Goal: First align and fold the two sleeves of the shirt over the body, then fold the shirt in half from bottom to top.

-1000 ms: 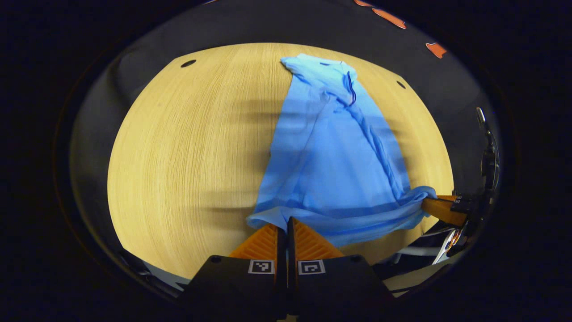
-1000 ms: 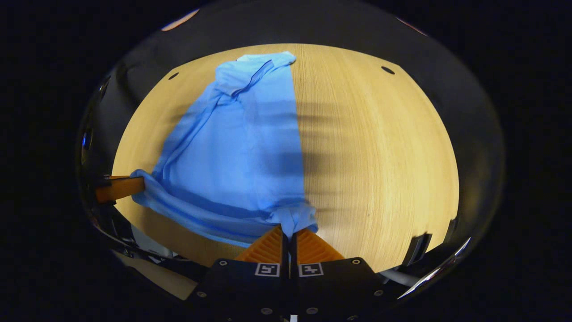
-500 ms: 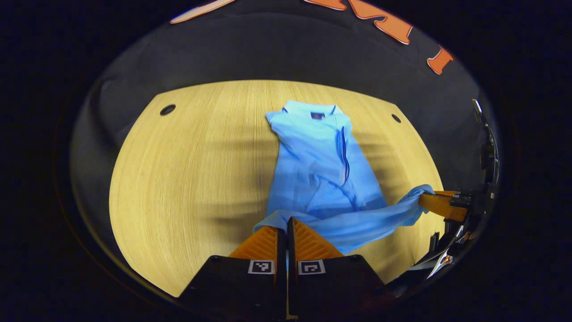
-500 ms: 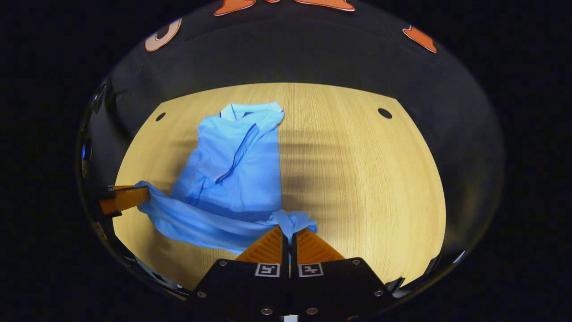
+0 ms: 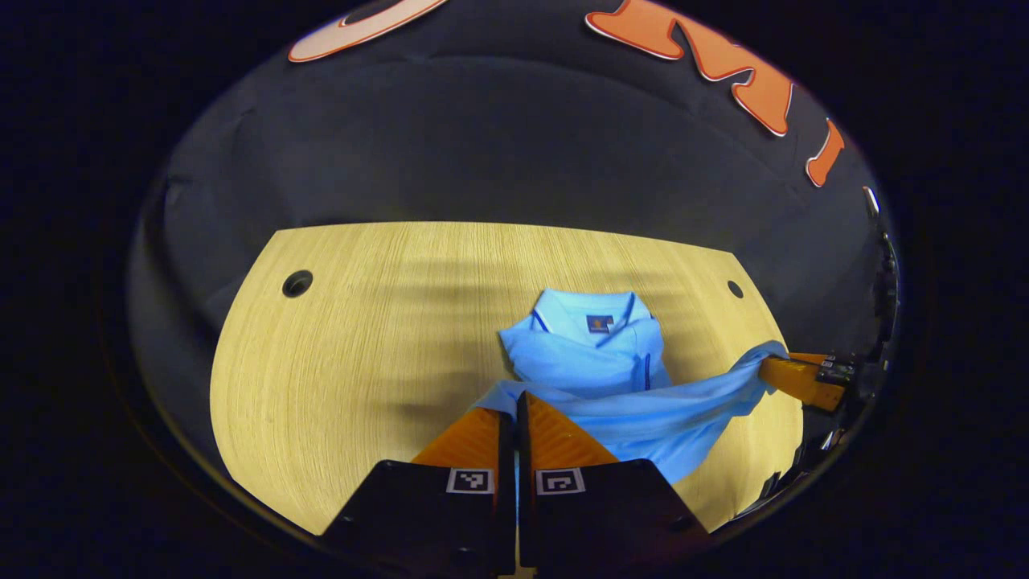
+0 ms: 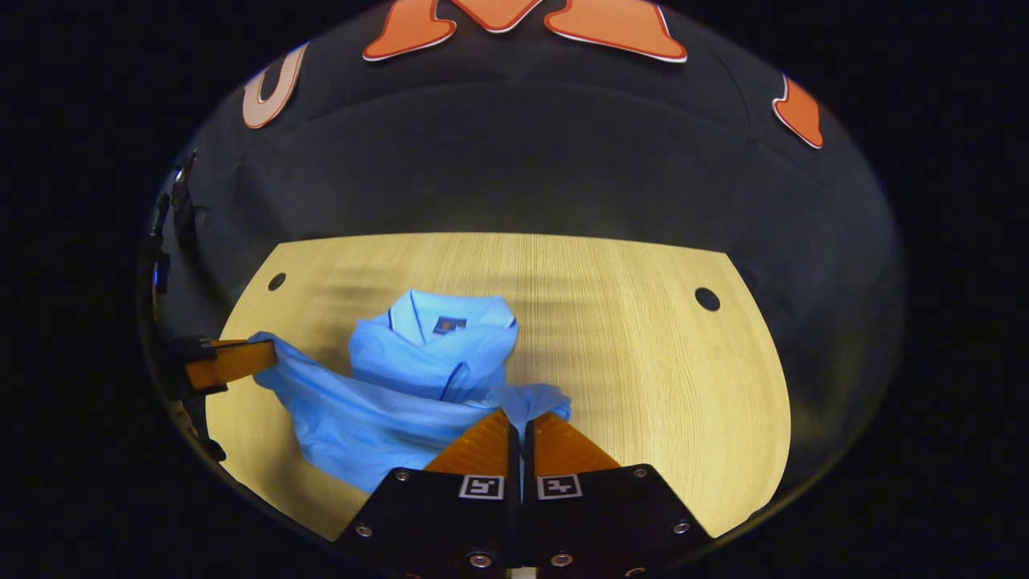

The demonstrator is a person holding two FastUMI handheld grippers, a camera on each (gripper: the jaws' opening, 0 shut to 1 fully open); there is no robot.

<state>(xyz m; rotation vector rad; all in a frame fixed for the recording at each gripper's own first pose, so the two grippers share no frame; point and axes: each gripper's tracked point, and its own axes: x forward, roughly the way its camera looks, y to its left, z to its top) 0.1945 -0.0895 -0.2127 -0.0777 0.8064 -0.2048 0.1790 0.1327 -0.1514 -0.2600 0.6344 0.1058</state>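
Observation:
A light blue polo shirt (image 5: 591, 354) (image 6: 434, 354) lies on the wooden table, collar toward the far edge, sleeves folded in over the body. Its bottom hem (image 5: 667, 410) (image 6: 362, 410) hangs lifted and stretched between the two grippers, close above the chest. My left gripper (image 5: 515, 396) is shut on one hem corner at the bottom of the left gripper view and appears at the left edge of the right gripper view (image 6: 261, 351). My right gripper (image 6: 522, 413) is shut on the other hem corner and appears at the right of the left gripper view (image 5: 764, 363).
The wooden table (image 5: 362, 346) (image 6: 643, 346) has small round holes near its far corners (image 5: 297, 283) (image 6: 707, 298). The dark booth wall stands right behind the far edge. Bare wood spreads on either side of the shirt.
Both grippers have carried the hem forward from the near edge up over the shirt's body toward the collar. The visible flat part of the shirt has shrunk to the chest and collar.

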